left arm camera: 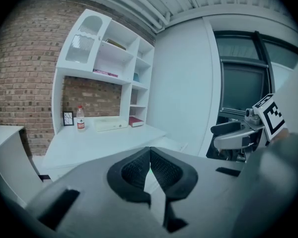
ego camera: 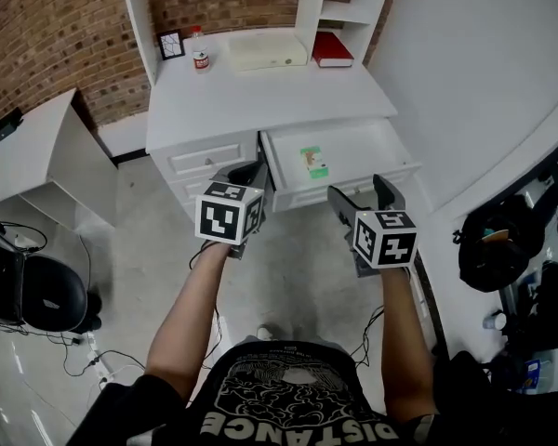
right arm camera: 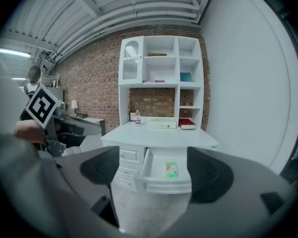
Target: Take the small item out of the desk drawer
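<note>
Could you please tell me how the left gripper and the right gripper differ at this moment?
The left gripper's jaws are shut together with nothing between them; the right gripper's jaws stand wide apart, also empty. The left gripper is held by the closed drawers, the right gripper before the open drawer that holds the small green item. Each carries a marker cube.

The white desk drawer (ego camera: 346, 190) stands pulled well open in front of me, its panelled front facing me. On its pale floor, left of centre and clear of the walls, lies the small flat green-and-white packet (ego camera: 313, 163), long side running front to back. It may be a card box; its print is too small to read.
</note>
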